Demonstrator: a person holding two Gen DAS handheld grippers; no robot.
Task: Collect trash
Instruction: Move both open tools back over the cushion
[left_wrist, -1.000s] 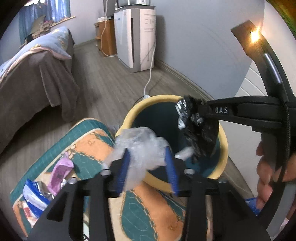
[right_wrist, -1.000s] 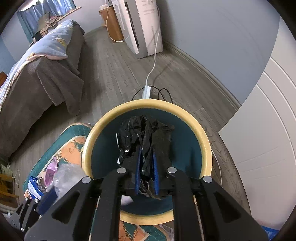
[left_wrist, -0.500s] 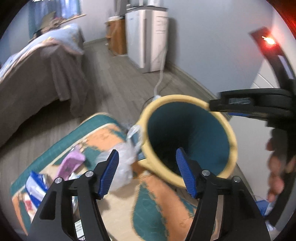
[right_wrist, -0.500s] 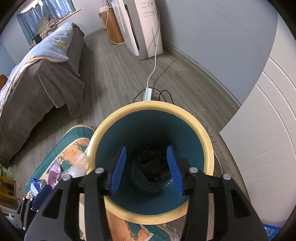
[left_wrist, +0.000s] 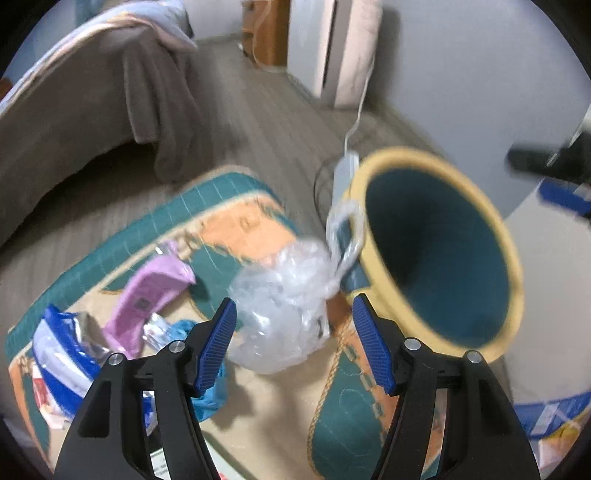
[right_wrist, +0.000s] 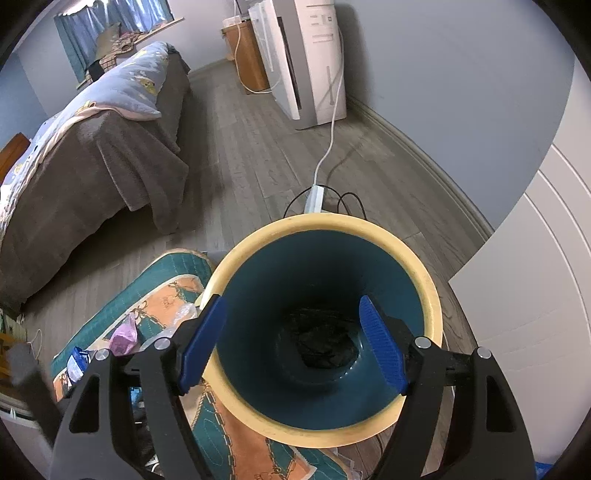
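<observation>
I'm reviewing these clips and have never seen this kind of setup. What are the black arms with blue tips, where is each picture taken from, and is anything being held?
No robot here: a person holds a two-finger gripper in each hand, each with a fisheye camera looking along its blue-padded fingers.

The left wrist view shows the left gripper open and empty, above a crumpled clear plastic bag lying on a patterned rug beside the bin. A purple wrapper and a blue-and-white wrapper lie there too.

The right wrist view looks down into the bin. The right gripper holds nothing, its jaws opening; a black bag lies at the bottom.
</observation>
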